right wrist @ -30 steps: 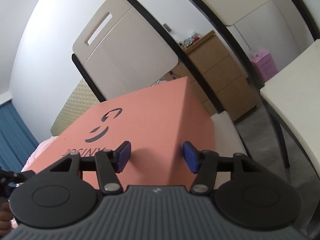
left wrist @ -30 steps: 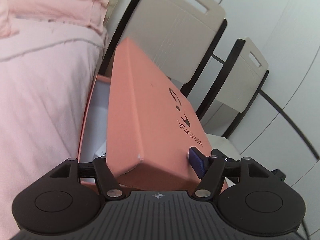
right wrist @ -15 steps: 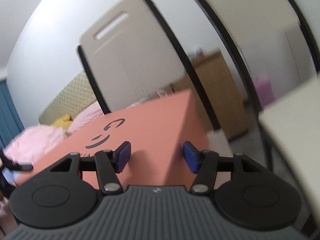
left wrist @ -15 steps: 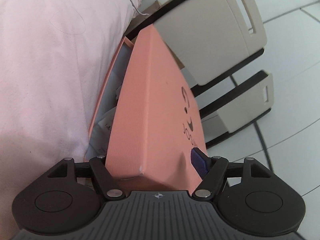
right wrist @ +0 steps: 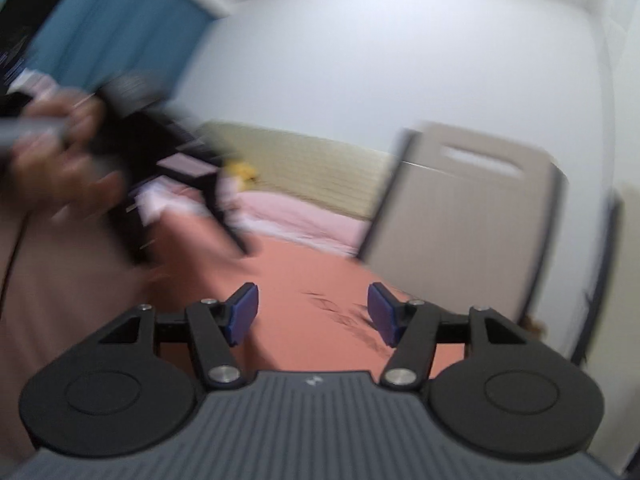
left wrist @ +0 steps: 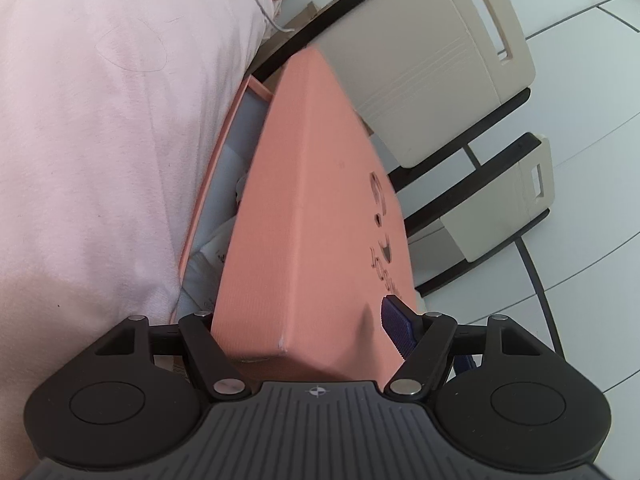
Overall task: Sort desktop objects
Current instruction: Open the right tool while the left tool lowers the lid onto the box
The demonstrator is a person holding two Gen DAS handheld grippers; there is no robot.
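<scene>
A: What does my left gripper (left wrist: 304, 330) hold?

B: It is clamped on the near corner of the salmon box lid (left wrist: 312, 208), at lower centre; the card dents under the blue pad (left wrist: 394, 326).

A: So it is light and crushable; I'd grip the stiff edge. Its long axis?

B: It runs up-frame, away from the camera, over the box base (left wrist: 224, 148). My right gripper (right wrist: 312, 314) hangs parted and empty above the lid.
</scene>
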